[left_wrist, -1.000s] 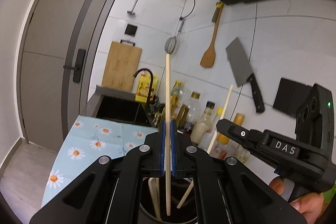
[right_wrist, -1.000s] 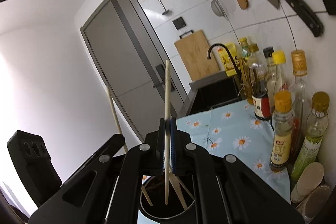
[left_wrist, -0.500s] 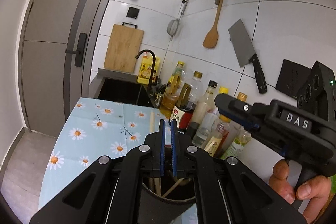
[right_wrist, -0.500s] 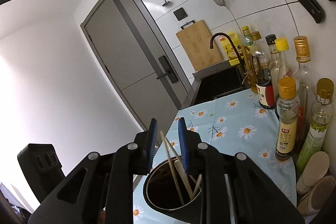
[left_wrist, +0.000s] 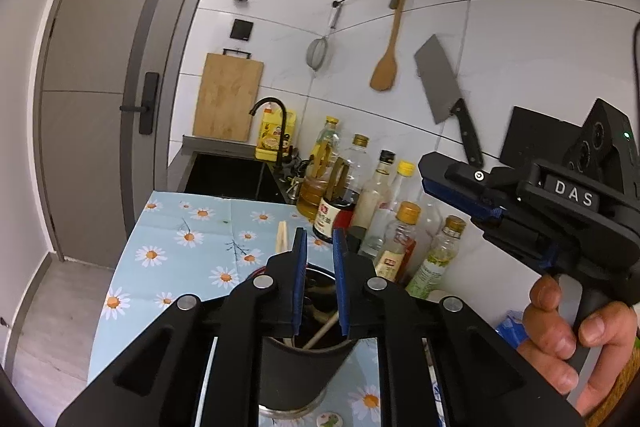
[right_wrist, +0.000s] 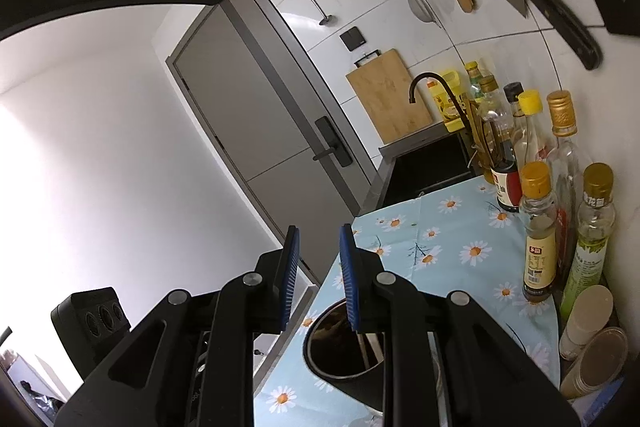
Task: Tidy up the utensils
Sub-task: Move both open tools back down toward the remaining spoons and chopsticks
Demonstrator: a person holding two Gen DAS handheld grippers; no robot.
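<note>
A black utensil cup (left_wrist: 304, 375) stands on the daisy-print cloth (left_wrist: 192, 247) with wooden chopsticks (left_wrist: 320, 330) lying inside it. Chopstick tips (left_wrist: 282, 235) stick up past its far rim. My left gripper (left_wrist: 319, 239) is open and empty, just above the cup's mouth. My right gripper (right_wrist: 316, 235) is open and empty, above and to the left of the same cup (right_wrist: 340, 363), where chopsticks (right_wrist: 370, 347) rest inside. It also shows in the left wrist view (left_wrist: 436, 183), held in a hand at the right.
Several sauce and oil bottles (left_wrist: 396, 227) line the wall right of the cup, also in the right wrist view (right_wrist: 540, 231). A black sink (left_wrist: 228, 175) with tap lies beyond the cloth. A cleaver (left_wrist: 444, 99), wooden spatula (left_wrist: 386, 67) and cutting board (left_wrist: 228, 97) hang on the tiles.
Both grippers held a chopstick upright over the cup a second ago. They opened and the chopsticks dropped into the cup. The jaws have since spread wider and both grippers have drawn back.
</note>
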